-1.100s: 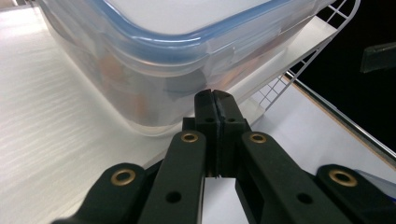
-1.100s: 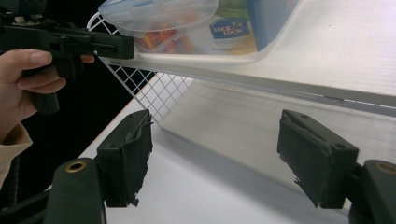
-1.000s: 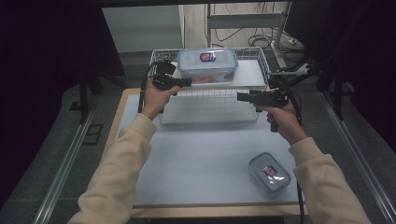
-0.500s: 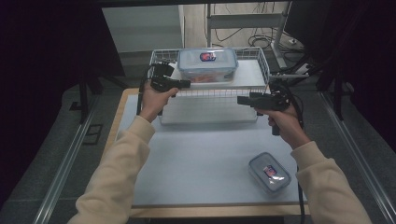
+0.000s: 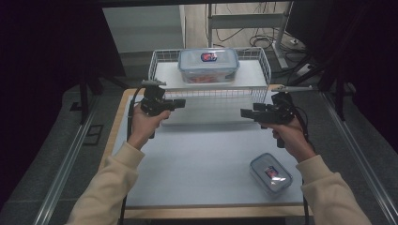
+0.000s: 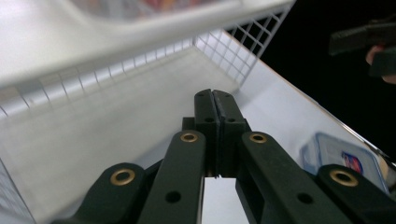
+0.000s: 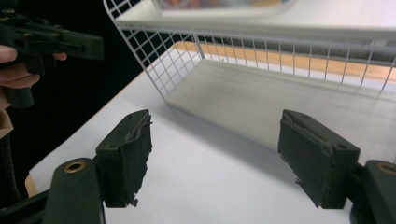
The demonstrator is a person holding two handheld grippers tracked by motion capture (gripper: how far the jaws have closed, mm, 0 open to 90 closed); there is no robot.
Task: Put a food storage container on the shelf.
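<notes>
My left gripper (image 5: pixel 182 102) is held over the table's left side in front of the white wire rack (image 5: pixel 211 93), pointing right. Its jaws are pressed together with nothing between them (image 6: pixel 215 100). My right gripper (image 5: pixel 243 113) faces it from the right and points left. Its torn black pads (image 7: pixel 128 154) stand wide apart around bare table, and its view shows the left gripper (image 7: pixel 51 42) at upper left. A large clear box with a blue lid (image 5: pixel 209 63) sits on top of the rack. A small lidded box (image 5: pixel 271 173) lies on the table near the right forearm.
The rack's mesh wall (image 7: pixel 261 42) and the shelf space under it lie just beyond both grippers. The white tabletop (image 5: pixel 202 159) ends in a wooden edge. Metal rails run along both sides of the table, and cables lie on the floor behind it. The small box (image 6: pixel 343 158) shows at lower right of the left gripper view.
Both hands have drawn back from the rack toward the person, the left more than the right. The jaws of both look unchanged.
</notes>
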